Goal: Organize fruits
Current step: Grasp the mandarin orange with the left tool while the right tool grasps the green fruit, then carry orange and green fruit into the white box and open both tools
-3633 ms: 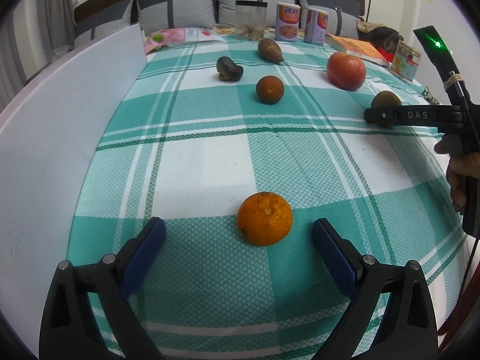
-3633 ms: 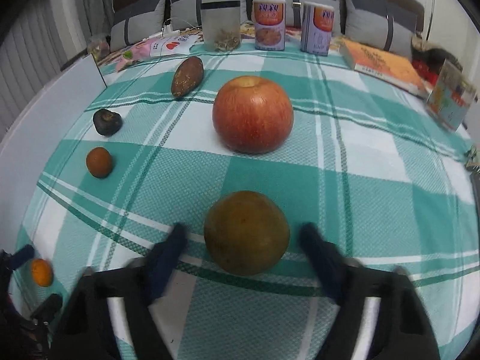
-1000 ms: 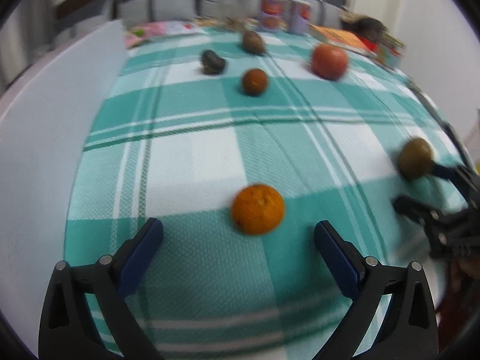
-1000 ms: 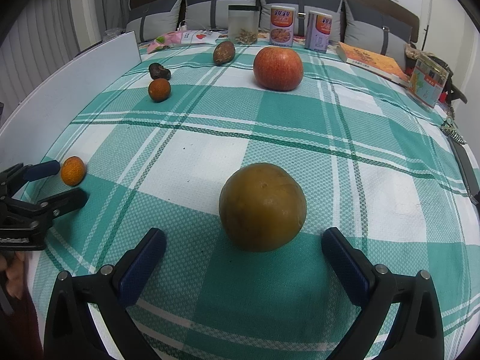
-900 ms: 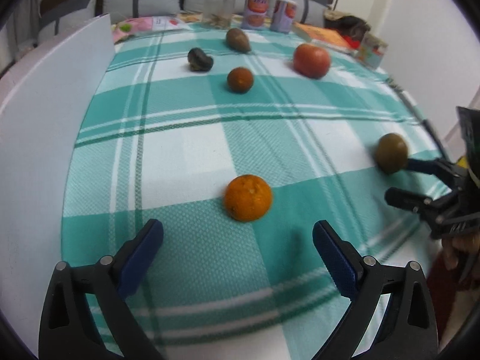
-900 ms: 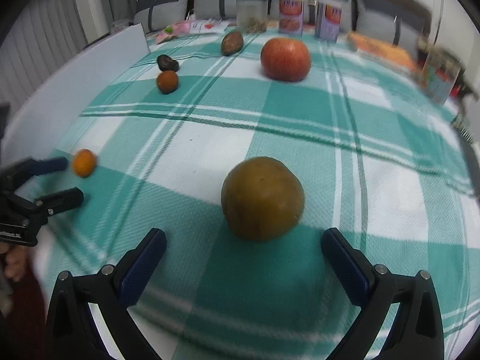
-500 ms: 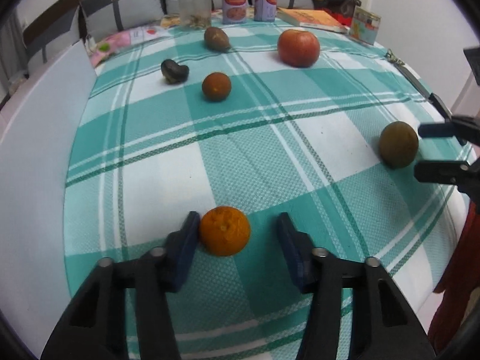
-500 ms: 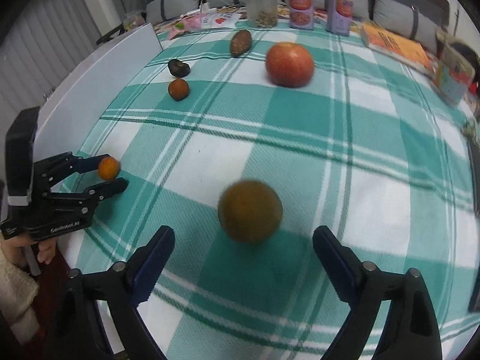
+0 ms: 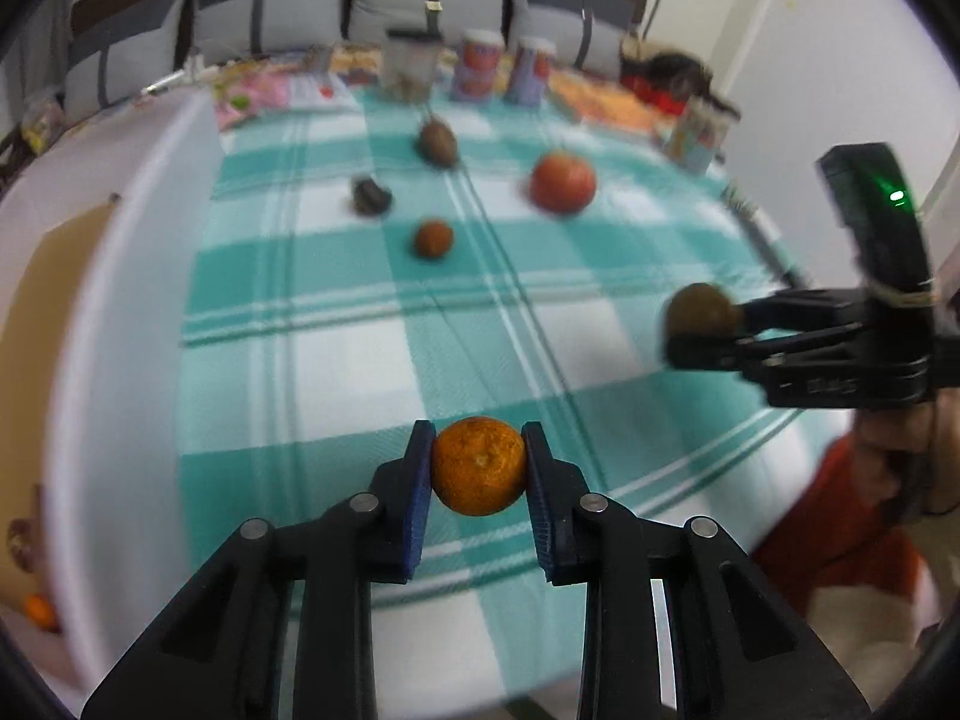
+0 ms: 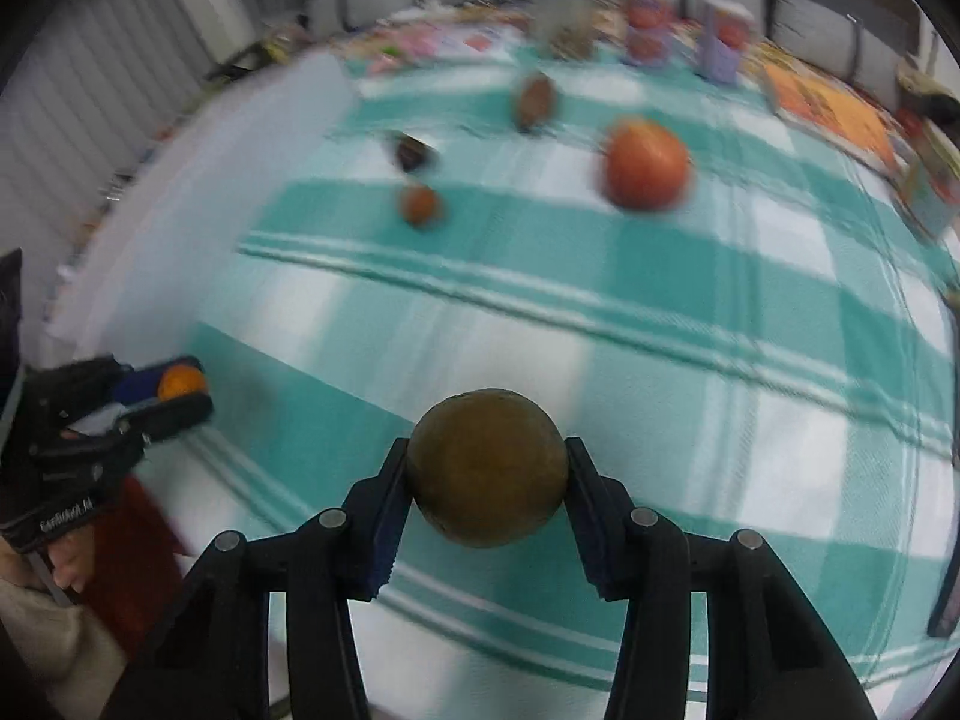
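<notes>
Both grippers' jaws just closed, clamping orange (image 9: 478, 465) and brown fruit (image 10: 487, 468); background fruit blurred.

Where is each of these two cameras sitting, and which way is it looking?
Left wrist view: rides on the left gripper, looking down its fingers across the checked tablecloth; the jaws, which have just closed, clamp an orange.
Right wrist view: rides on the right gripper, facing the same cloth; its jaws, also just closed, clamp a brown-green round fruit.
Shared: the red apple, and each view catches the other gripper with its fruit and the hand holding it.
</notes>
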Action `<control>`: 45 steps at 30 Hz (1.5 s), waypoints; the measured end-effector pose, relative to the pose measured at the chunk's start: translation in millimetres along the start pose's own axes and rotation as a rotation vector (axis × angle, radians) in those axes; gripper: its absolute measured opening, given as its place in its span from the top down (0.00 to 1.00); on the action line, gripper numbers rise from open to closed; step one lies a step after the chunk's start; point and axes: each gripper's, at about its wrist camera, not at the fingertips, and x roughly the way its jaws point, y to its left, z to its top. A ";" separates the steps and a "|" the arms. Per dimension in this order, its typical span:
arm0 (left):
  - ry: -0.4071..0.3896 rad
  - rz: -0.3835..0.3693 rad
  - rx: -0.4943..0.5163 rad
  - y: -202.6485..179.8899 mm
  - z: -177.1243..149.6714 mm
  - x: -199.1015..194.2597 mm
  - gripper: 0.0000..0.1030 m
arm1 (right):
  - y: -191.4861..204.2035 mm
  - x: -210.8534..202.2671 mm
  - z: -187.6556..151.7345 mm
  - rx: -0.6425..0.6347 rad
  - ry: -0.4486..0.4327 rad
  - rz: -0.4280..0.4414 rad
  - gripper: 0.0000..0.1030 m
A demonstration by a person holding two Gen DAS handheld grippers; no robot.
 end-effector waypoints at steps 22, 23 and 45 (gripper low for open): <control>0.051 0.382 -0.493 269.2 -57.5 -81.4 0.70 | 350.5 104.2 82.2 -0.694 0.211 0.184 0.52; 0.059 0.396 -0.493 270.7 -59.4 -79.5 0.64 | 354.7 109.8 77.9 -0.730 0.211 0.151 0.51; -0.149 0.145 -0.214 66.0 -11.1 -65.7 0.09 | 51.7 32.1 -3.9 -0.147 -0.183 -0.167 0.00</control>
